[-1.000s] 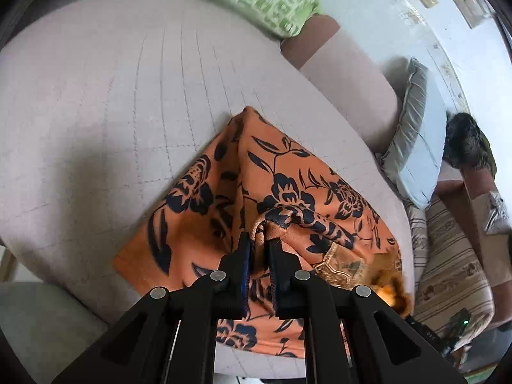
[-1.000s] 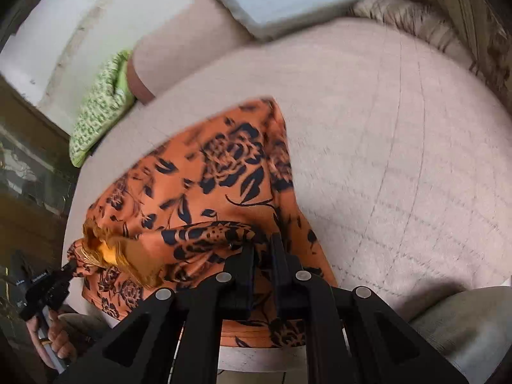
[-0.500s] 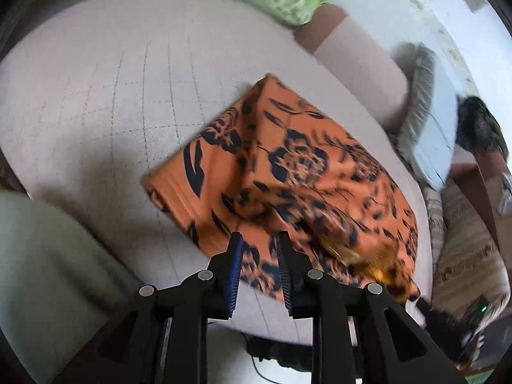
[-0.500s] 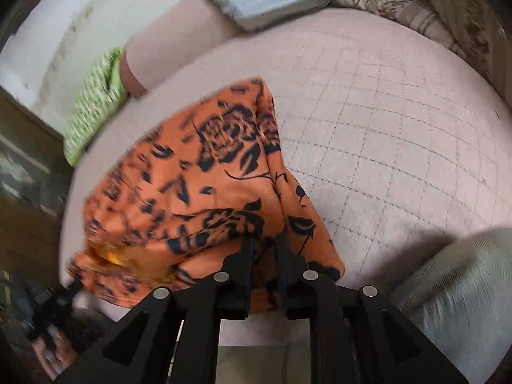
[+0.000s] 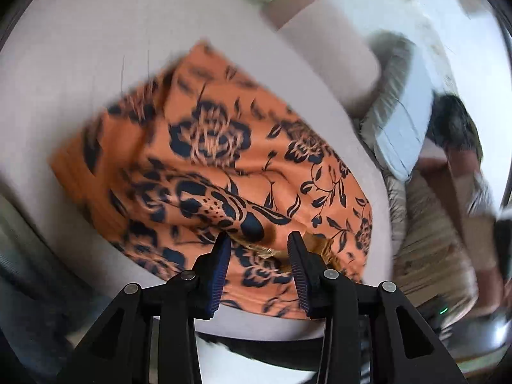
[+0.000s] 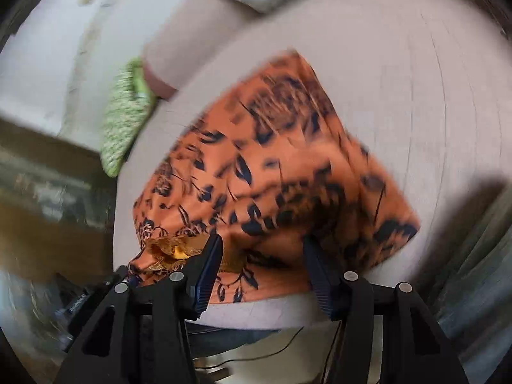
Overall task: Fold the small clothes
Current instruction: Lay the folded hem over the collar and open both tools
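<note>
An orange garment with a dark floral print (image 5: pixel 224 160) lies folded on a round beige quilted cushion (image 5: pixel 80 64). It also shows in the right wrist view (image 6: pixel 272 176). My left gripper (image 5: pixel 259 240) is open and empty, just above the garment's near edge. My right gripper (image 6: pixel 260 243) is open wide and empty, over the near edge of the same garment. A gold trimmed part of the cloth (image 6: pixel 172 249) bunches at the garment's left corner in the right wrist view. Both views are blurred by motion.
A green patterned cushion (image 6: pixel 124 121) and a beige bolster (image 5: pixel 323 48) lie at the far edge. A grey-white pillow (image 5: pixel 403 121) and a striped seat (image 5: pixel 428 243) are to the right. The cushion's near rim (image 6: pixel 272 313) drops to the floor.
Both grippers let go of the garment and opened. Both pulled back towards the near edge. The garment now lies flatter on the cushion.
</note>
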### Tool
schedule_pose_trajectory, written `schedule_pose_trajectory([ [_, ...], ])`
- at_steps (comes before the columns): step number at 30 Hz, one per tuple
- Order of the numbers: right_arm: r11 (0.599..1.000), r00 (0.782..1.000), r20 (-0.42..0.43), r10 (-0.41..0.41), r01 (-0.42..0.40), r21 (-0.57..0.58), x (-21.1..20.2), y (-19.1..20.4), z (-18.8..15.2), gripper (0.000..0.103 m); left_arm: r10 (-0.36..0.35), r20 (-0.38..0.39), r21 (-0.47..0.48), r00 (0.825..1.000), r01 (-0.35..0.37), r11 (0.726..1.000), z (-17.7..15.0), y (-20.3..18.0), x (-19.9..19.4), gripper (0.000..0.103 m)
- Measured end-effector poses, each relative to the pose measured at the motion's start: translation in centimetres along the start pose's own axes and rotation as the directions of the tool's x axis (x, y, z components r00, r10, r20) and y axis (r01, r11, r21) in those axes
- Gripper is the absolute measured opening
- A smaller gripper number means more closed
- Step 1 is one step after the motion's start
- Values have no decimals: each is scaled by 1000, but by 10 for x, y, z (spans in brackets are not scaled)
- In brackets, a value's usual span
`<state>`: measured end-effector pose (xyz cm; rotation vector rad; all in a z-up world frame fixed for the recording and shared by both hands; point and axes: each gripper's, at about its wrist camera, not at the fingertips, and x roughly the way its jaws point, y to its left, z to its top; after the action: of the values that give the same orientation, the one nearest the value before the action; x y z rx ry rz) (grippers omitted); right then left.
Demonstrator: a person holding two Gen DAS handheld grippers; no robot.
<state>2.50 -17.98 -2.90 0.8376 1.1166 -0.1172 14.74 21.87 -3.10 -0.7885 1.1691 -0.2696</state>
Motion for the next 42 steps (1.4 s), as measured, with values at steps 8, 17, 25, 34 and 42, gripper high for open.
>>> schedule_pose_trajectory([
  [8, 998, 999, 7, 41, -41, 41, 26, -17, 16, 55, 8, 11, -94, 1000, -7, 996, 22, 24, 9, 39],
  [17, 997, 999, 17, -47, 48, -63, 18, -12, 13, 6, 34, 162, 96, 986, -50, 994, 7, 0, -27, 7],
  [25, 974, 982, 3, -187, 186, -126, 32, -17, 8, 12, 135, 2, 87, 991, -135, 987, 3, 33, 4, 10],
  [34, 994, 998, 62, -33, 39, -100, -5, -11, 8, 45, 106, 88, 138, 990, -117, 983, -11, 17, -27, 24],
  [42, 984, 981, 102, -167, 172, -40, -17, -24, 16, 54, -9, 183, -1, 983, 9, 1000, -5, 43, -66, 33],
])
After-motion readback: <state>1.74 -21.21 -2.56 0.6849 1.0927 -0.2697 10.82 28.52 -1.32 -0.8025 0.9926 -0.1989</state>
